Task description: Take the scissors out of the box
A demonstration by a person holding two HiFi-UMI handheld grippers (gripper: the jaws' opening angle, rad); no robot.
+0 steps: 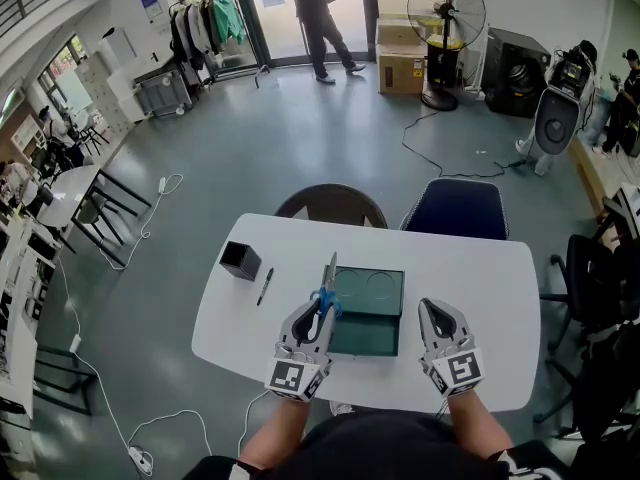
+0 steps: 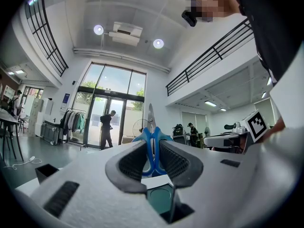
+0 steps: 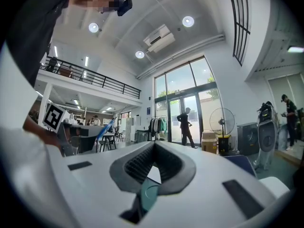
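Note:
Blue-handled scissors (image 1: 327,296) are clamped by their handles in my left gripper (image 1: 318,310), blades pointing away over the left edge of the dark green open box (image 1: 372,313). In the left gripper view the pads press on the blue handles (image 2: 151,141) and the blade tip rises above them. My right gripper (image 1: 437,311) sits just right of the box, jaws together with nothing in them. In the right gripper view (image 3: 153,148) the pads meet at the tips, a corner of the box (image 3: 148,196) shows below, and the scissors (image 3: 105,129) appear at the left.
On the white table (image 1: 480,298), a small black open container (image 1: 240,260) and a black pen (image 1: 264,286) lie left of the box. Two chairs (image 1: 331,206) stand at the far edge. The box's inside shows two round recesses.

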